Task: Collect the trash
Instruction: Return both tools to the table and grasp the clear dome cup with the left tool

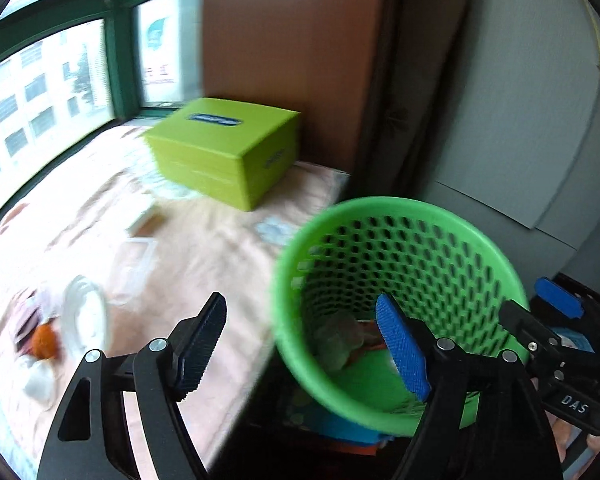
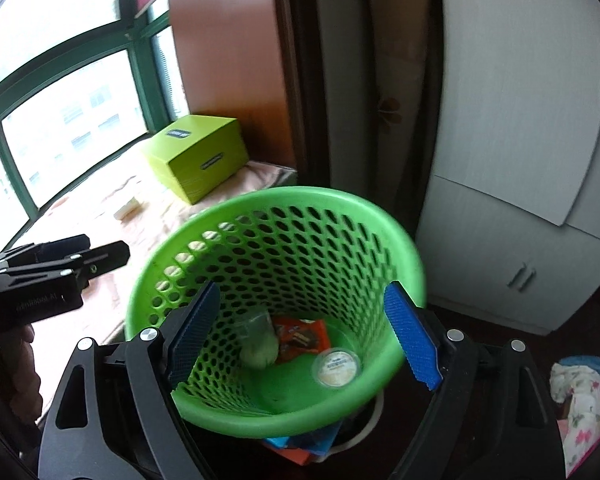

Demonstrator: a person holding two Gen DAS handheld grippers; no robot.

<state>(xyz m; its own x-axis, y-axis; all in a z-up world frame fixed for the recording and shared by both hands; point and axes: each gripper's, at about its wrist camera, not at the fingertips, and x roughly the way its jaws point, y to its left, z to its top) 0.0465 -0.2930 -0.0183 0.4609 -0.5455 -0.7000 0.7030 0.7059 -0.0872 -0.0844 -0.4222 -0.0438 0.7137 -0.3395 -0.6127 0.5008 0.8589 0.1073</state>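
Observation:
A green mesh basket [image 2: 284,200] stands tilted beside the bed, and it shows again as the basket [image 1: 404,208] in the left wrist view. Inside lie a pale green bag [image 2: 260,340], an orange wrapper [image 2: 300,334] and a round lidded cup [image 2: 336,364]. My right gripper [image 2: 304,334] is open, its fingers spread over the basket's near side. My left gripper [image 1: 302,348] is open and empty at the basket's left edge, over the bed. On the bed lie a clear plastic cup [image 1: 86,312], an orange scrap [image 1: 44,342] and a white tissue [image 1: 40,380].
A lime-green box [image 1: 224,148] sits at the back of the pink bedspread [image 1: 220,248], near a clear tray [image 1: 136,264]. Windows [image 1: 40,92] run along the left, and a white cabinet [image 2: 520,160] stands to the right. Flowered cloth [image 2: 580,400] lies low at the right.

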